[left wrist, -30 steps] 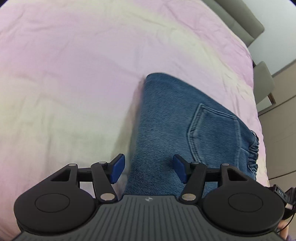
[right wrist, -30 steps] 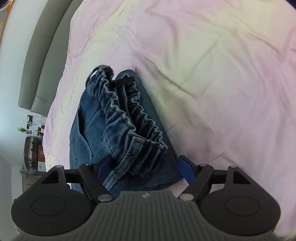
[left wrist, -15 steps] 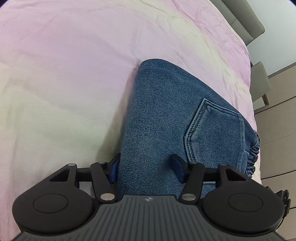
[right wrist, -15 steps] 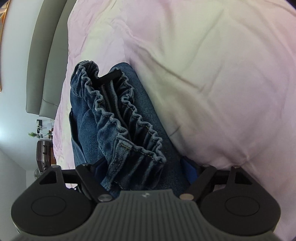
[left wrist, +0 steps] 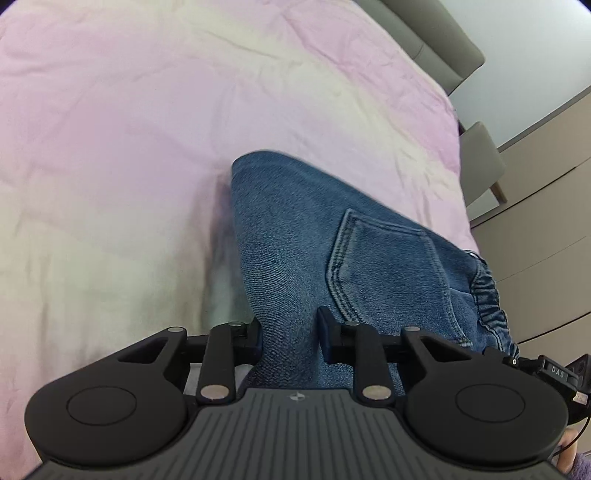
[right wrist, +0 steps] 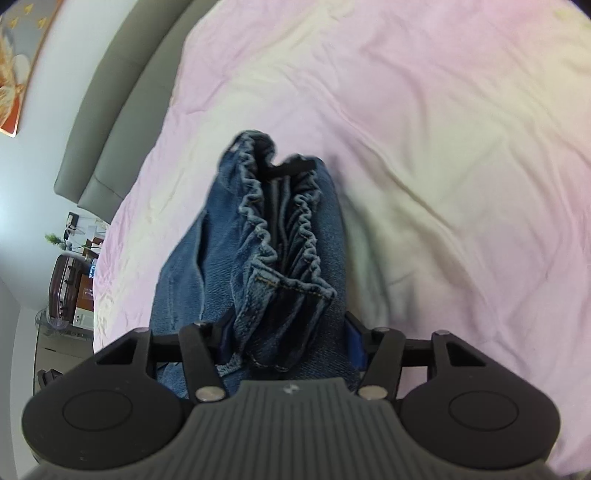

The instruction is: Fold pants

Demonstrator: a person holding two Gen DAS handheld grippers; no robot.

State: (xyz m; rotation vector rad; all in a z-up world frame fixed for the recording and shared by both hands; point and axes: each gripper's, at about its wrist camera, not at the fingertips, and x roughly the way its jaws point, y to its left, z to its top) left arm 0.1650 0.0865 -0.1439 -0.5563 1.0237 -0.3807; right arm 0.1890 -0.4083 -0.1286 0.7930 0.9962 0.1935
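Folded blue jeans (left wrist: 314, 240) lie on a pink and cream bedsheet (left wrist: 129, 147), back pocket (left wrist: 388, 266) up. My left gripper (left wrist: 291, 332) is closing, and its pads pinch the folded edge at the near left of the denim. In the right wrist view the jeans (right wrist: 184, 280) show their gathered elastic waistband (right wrist: 291, 229). My right gripper (right wrist: 288, 339) is closing around the thick waistband end, and both pads press on the cloth. The jeans' near end looks lifted slightly off the sheet, with a shadow under the left edge.
A grey padded headboard (left wrist: 424, 29) (right wrist: 110, 122) borders the bed. A grey chair (left wrist: 480, 162) and beige wardrobe doors (left wrist: 546, 221) stand past the bed's right edge. A dark suitcase (right wrist: 62, 291) and a wall picture (right wrist: 18, 55) sit left in the right wrist view.
Both pairs of jaws narrowed from wide open onto the denim. Both grippers dipped toward the jeans, then rose, and the near part of the jeans came up with them.
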